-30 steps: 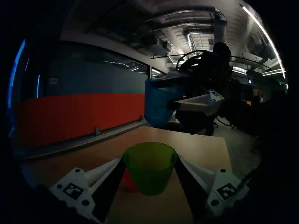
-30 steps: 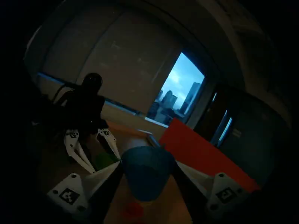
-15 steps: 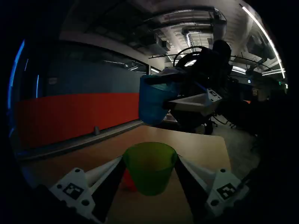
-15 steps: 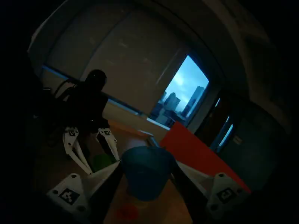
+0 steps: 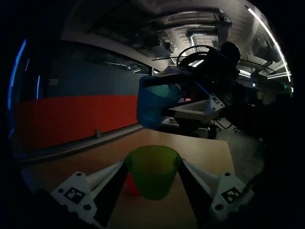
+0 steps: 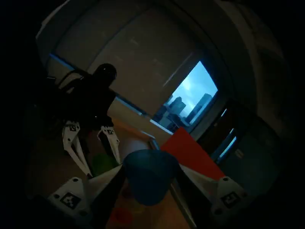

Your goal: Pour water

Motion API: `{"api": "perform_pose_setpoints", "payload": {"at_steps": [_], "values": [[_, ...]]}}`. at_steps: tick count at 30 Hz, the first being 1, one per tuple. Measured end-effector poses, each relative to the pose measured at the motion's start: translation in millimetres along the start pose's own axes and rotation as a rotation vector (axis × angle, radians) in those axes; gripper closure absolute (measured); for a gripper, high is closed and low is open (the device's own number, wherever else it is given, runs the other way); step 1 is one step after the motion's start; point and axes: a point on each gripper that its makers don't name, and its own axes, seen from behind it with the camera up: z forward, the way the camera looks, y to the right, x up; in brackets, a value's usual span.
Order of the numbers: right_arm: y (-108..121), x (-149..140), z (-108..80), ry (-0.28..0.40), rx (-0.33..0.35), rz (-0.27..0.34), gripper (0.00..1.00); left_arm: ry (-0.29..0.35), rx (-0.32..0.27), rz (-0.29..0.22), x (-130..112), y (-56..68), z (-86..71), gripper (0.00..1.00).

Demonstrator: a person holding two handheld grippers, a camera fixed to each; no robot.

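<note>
1. The left gripper (image 5: 152, 165) has both fingers (image 5: 105, 179) pressed on a translucent green cup (image 5: 153, 173). The cup is upright and open-mouthed, at 6 o'clock in the left gripper view, over the wooden surface (image 5: 207, 150)
2. A small red object (image 5: 131, 186) sits at the cup's 8 o'clock, too dim to identify
3. The right gripper (image 6: 150, 168) clamps a blue cup (image 6: 148, 183) between its fingers. In the left gripper view this cup hangs at 12 o'clock above the green one, tilted, showing its paler inside
4. Whether water is flowing cannot be told
</note>
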Motion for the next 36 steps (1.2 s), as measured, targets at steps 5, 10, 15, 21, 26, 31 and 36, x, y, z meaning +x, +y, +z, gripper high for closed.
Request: {"api": "perform_pose_setpoints", "payload": {"at_steps": [5,10,15,21,26,31,36], "values": [[2.9,3.0,2.2,0.002,-0.004,-0.026,0.06,0.006,-0.002,-0.002,2.0,1.5,0.0,0.13],[3.8,4.7,3.9,-0.001,-0.004,-0.054,0.06,0.007,-0.007,0.001,1.6,3.2,-0.1,0.12],[3.8,4.6,5.7,-0.007,0.002,-0.073,0.06,0.005,-0.011,0.007,0.3,5.7,-0.2,0.13],[3.8,3.7,8.2,-0.012,0.005,-0.099,0.06,0.004,-0.021,0.010,-1.0,10.4,0.9,0.13],[5.2,4.0,9.4,-0.018,0.003,-0.125,0.06,0.004,-0.021,0.010,-1.2,10.9,0.9,0.12],[6.7,4.1,10.6,-0.025,0.001,-0.148,0.06,0.005,-0.019,0.007,-1.1,10.1,0.3,0.13],[7.3,5.8,11.8,-0.030,0.002,-0.166,0.06,0.008,-0.019,0.007,-0.2,10.7,-0.4,0.13]]}}
